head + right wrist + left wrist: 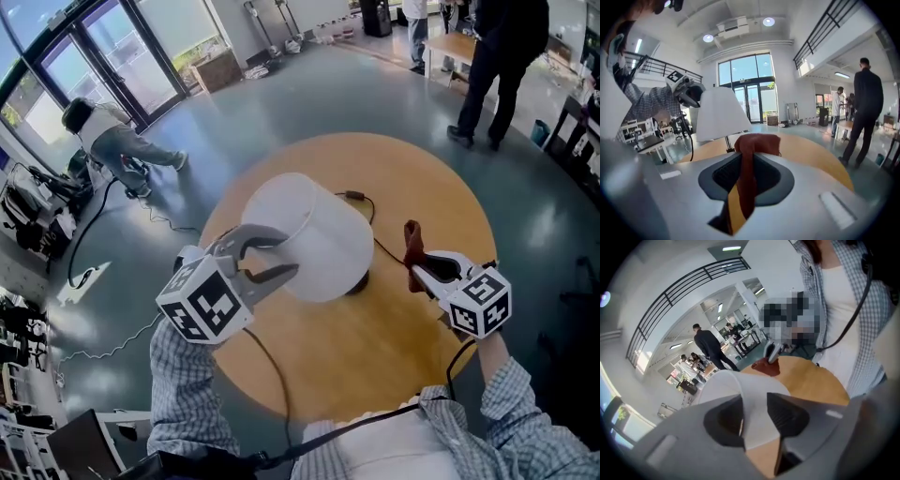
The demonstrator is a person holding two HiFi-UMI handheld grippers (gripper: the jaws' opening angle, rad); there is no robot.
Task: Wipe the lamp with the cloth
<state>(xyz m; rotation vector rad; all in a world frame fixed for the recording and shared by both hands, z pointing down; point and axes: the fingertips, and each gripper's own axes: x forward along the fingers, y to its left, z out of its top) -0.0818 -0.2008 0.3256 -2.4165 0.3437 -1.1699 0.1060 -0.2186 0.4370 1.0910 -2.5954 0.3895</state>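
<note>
A white lamp with a wide lampshade (319,234) stands in the middle of the round wooden table (375,375). My left gripper (281,255) is at the shade's near-left side, close to its top rim. The shade's wall (754,427) fills the gap between the two pads, so the gripper is shut on it. My right gripper (417,267) hovers to the right of the lamp, apart from it, shut on a dark red cloth (413,242). The cloth (750,154) hangs folded between its pads. From that side the lamp (722,112) is upright on its thin stem.
A black cord (361,199) runs from the lamp's base across the tabletop. A person in dark clothes (502,56) stands beyond the table at the far right. Another person (112,141) bends down by the glass doors at the left. Cables (94,234) lie on the floor there.
</note>
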